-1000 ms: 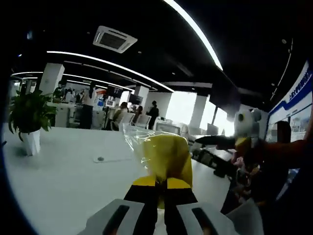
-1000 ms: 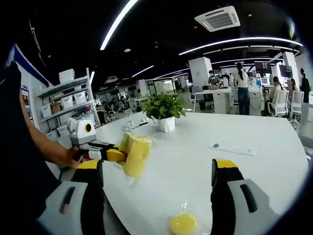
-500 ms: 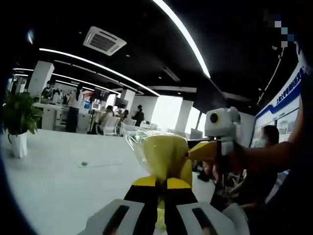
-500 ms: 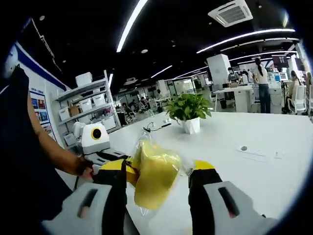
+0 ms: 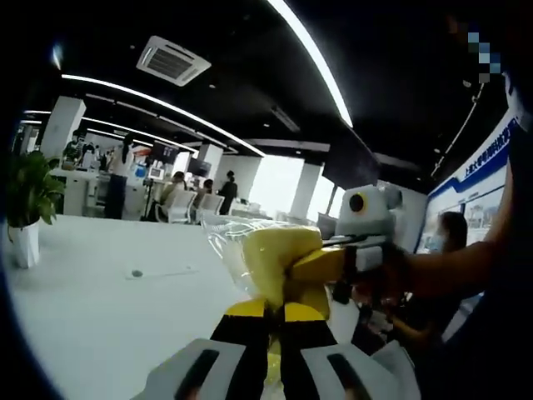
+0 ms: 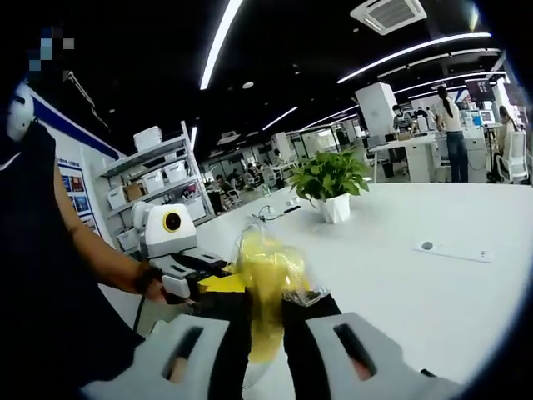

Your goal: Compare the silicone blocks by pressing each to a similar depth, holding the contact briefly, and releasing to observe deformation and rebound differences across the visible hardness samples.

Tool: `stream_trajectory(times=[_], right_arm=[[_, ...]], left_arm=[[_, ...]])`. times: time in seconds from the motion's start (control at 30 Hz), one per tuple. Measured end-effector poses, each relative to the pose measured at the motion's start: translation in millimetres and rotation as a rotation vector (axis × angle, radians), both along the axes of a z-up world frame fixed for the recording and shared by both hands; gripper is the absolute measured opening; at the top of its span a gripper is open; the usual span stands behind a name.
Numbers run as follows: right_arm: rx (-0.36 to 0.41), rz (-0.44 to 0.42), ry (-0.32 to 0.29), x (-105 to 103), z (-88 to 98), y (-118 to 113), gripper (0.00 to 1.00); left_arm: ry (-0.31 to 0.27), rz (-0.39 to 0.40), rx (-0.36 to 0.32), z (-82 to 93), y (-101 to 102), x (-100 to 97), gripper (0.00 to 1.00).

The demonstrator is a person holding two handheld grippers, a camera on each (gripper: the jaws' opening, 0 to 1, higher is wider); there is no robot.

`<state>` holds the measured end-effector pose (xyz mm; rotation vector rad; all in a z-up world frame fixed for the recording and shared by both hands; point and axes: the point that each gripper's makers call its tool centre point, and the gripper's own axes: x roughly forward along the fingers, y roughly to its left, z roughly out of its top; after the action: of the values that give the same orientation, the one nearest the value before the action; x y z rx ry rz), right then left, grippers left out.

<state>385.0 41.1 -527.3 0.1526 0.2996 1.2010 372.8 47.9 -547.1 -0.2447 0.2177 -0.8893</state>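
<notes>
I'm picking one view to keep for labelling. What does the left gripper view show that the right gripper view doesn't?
Left gripper view alone: a glowing blue-and-white wall panel and a bright window. Right gripper view alone: a shelving rack with boxes and a ceiling vent above the desks. Both share the bagged yellow silicone block, with the left gripper and right gripper shut on it, plus the white table and potted plant.

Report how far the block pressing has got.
Done: the left gripper has a bagged yellow block lifted off the table. In hand: the right gripper has its jaws squeezed on that block, denting it; this is the press. Left: the release and rebound check. No other block shows now, so the rest cannot be judged.
</notes>
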Motion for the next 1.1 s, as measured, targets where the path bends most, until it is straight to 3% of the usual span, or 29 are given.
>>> stream_trajectory(times=[0.07,0.23,0.33,0.43,1.1], right_arm=[[0.0,0.003,0.001,0.6,-0.7,2.8,0.04],[-0.012,0.042,0.014,0.5,6.5,8.5,0.01],[-0.024,0.055,0.027,-0.9,8.1,10.4,0.0],[-0.02,0.061,0.027,-1.8,7.3,11.2,0.0],[-0.021,0.083,0.074,6.1,-1.3,11.0,0.0]], left_arm=[[0.015,0.005,0.006,0.0,3.1,1.0,0.0],[-0.025,-0.003,0.056,5.9,6.6,-2.0,0.01],[-0.033,-0.011,0.05,6.4,8.4,-1.9,0.01],[0.023,-0.026,-0.008,7.2,9.5,-1.5,0.02],[0.068,-0.107,0.025,-0.3,6.5,4.1,0.01]])
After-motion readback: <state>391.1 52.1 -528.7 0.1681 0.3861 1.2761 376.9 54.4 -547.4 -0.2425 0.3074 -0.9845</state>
